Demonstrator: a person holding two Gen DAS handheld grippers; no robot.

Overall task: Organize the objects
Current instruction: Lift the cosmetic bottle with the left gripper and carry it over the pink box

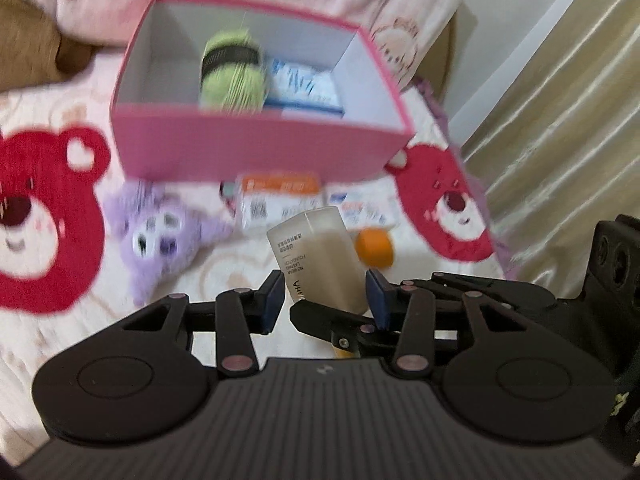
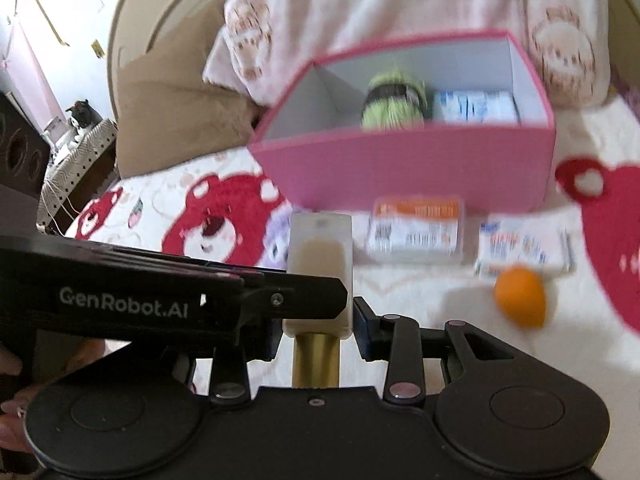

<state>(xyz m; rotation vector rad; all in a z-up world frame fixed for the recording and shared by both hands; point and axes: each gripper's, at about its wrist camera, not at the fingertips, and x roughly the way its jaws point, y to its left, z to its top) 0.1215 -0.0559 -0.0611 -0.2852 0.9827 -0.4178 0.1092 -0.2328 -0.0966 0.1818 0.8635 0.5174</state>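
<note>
Frosted foundation bottle sits clamped between both grippers' jaws.

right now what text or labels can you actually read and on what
"GenRobot.AI": side of the left gripper.
"NO WEAR LASTING FOUNDATION", upside down: foundation bottle; its other print is too small.
Orange-topped box and blue-printed packet: print blurred, unreadable.

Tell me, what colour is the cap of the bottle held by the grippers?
Gold; the cap of the bottle shows best in the right wrist view.

both hand-held grippers clamped, angled downward
</note>
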